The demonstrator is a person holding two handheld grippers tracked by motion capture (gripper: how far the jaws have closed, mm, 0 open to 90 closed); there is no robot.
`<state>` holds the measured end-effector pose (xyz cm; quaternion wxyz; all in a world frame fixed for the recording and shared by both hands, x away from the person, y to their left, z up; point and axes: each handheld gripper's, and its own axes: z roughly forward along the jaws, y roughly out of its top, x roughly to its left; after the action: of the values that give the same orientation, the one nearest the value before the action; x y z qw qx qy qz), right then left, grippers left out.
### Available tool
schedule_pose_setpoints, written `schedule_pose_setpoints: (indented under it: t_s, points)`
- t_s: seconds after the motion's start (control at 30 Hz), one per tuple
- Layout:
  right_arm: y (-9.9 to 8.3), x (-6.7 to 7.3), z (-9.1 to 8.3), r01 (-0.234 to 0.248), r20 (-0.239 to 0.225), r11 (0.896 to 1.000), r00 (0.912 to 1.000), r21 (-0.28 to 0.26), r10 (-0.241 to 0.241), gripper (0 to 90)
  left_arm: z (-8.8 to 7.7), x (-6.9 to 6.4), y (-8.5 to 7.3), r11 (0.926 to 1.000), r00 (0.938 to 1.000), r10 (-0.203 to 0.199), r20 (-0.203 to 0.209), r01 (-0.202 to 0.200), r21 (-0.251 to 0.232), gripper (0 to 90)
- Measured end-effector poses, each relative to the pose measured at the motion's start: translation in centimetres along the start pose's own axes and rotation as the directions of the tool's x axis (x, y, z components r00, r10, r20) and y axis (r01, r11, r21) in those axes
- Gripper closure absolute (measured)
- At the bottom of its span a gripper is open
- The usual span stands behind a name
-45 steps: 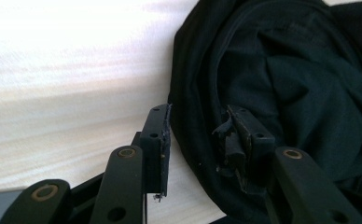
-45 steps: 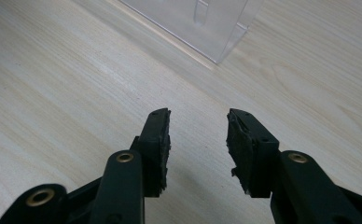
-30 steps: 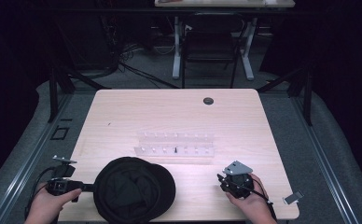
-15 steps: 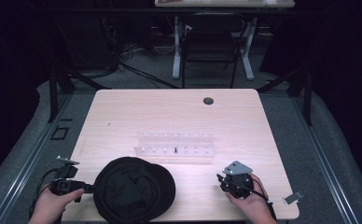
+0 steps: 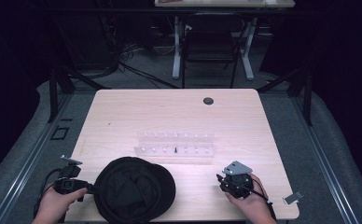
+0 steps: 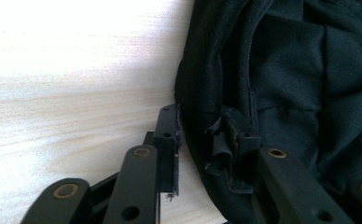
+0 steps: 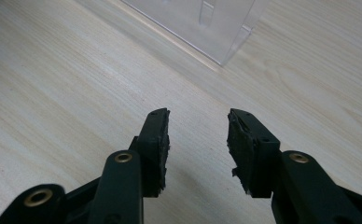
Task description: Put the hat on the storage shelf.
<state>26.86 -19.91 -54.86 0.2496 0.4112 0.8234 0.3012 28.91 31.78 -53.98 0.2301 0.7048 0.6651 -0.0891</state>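
left tongs (image 6: 207, 140) parted, straddling black cap (image 5: 135, 193) edge | right tongs (image 7: 198, 140) parted, holding nothing

In the high view the person's forearms are cut off by the bottom edge. The black cap (image 5: 135, 189) hides part of the bench (image 5: 179, 116) beneath it, and its near rim touches that bottom edge. A small dark thing (image 5: 175, 150) in the clear rack (image 5: 174, 143) is too small to name. In the left gripper view the cap (image 6: 281, 84) runs off the top and right edges, and its fabric covers part of the left tool (image 6: 207, 149). In the right gripper view the clear rack (image 7: 207, 23) is cut by the top edge.
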Motion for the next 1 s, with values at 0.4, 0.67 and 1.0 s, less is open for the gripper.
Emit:
schedule_pose_setpoints:
  t_s: [0.4,0.67,1.0]
  points:
    - [0.0,0.0,0.1,-0.006,0.001,1.000,1.0000,0.005,0.006,58.2,0.3,-0.1,0.2,0.9997,0.9999,-0.006,0.016,0.006,0.023,84.0]
    - [0.0,-0.1,0.0,-0.012,0.002,1.000,0.9999,-0.005,0.012,58.2,-0.3,0.0,0.4,0.9993,0.9983,-0.023,0.054,0.022,0.029,85.5]
    - [0.0,-0.3,-0.2,-0.015,0.003,1.000,0.9999,-0.007,0.015,58.1,-1.3,0.0,0.5,0.9985,0.9935,-0.049,0.102,0.046,0.028,86.0]
